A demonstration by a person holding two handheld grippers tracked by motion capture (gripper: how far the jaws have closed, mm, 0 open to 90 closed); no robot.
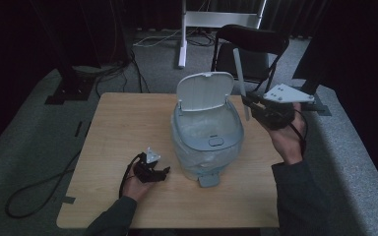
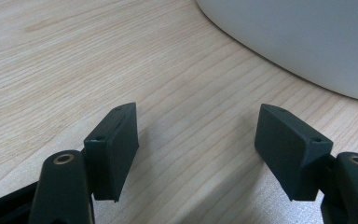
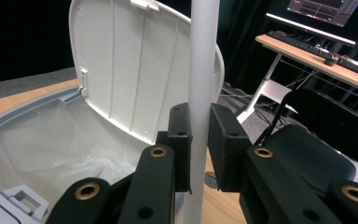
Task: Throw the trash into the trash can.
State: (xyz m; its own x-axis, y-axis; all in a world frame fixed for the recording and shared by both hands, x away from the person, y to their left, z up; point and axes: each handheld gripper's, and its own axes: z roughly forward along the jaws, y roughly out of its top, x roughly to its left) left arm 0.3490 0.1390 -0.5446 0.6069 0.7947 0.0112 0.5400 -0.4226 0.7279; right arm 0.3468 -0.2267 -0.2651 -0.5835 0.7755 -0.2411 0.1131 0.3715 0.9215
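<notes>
A grey-white pedal bin stands mid-table with its lid flipped up and a clear liner inside. In the right gripper view the raised lid and the lined bin lie just beyond the jaws. My right gripper hovers at the bin's right rim, shut on a thin white stick that stands nearly upright; the white stick is pinched between both pads of the right gripper. My left gripper rests low on the table left of the bin, open and empty. The left gripper faces bare wood, the bin's wall beyond.
The wooden table is bare to the left and in front of the bin. The bin's foot pedal juts toward the front edge. A black folding chair stands behind the table, with cables on the floor at left.
</notes>
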